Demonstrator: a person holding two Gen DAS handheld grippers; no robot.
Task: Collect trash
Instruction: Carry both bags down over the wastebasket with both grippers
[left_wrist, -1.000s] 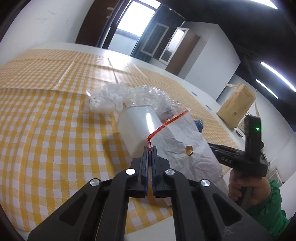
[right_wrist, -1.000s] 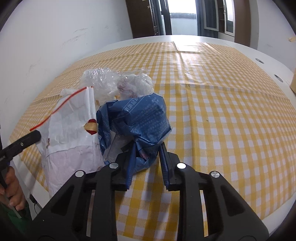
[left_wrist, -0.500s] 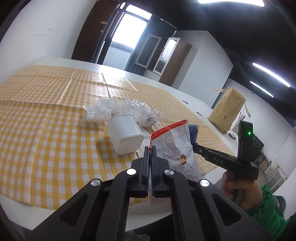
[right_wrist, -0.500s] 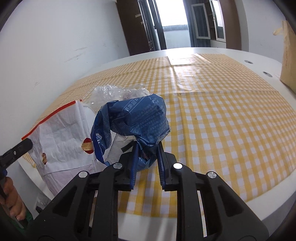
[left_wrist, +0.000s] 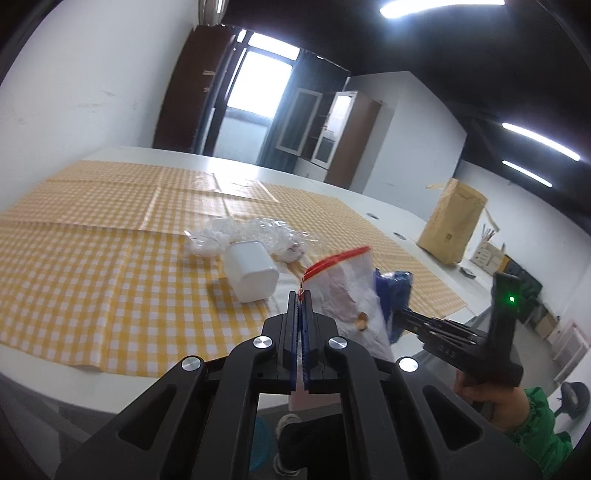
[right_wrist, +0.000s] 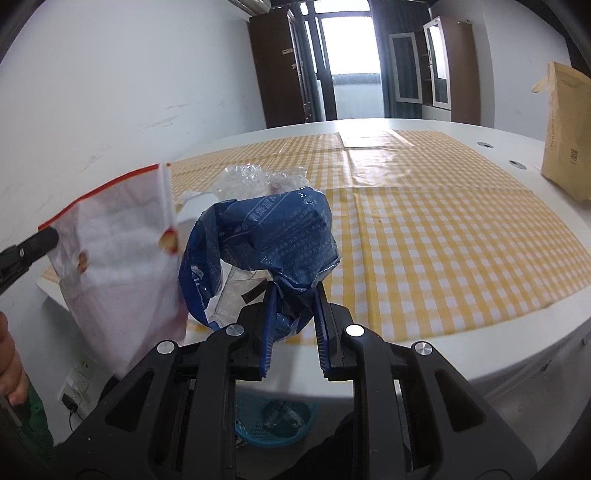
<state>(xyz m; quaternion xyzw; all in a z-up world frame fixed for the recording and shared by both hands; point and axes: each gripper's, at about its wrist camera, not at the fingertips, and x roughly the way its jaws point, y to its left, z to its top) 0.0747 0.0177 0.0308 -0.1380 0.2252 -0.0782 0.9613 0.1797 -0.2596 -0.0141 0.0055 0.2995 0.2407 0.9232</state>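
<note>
Both bags (right_wrist: 266, 240) lifted, in jaws

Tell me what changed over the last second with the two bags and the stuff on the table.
Both were carried back off the yellow checked tablecloth: the left gripper lifted the white red-striped bag, the right gripper the crumpled blue plastic bag. Both grips, the white tub and the clear wrap stayed unchanged.

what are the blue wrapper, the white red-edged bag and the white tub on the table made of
Blue wrapper: thin glossy plastic film, crinkled, with highlights and printed text. White bag with red edge: looks like matte crumpled paper, possibly thin plastic; creases soft. White tub: smooth, rigid, probably plastic, faint sheen.
</note>
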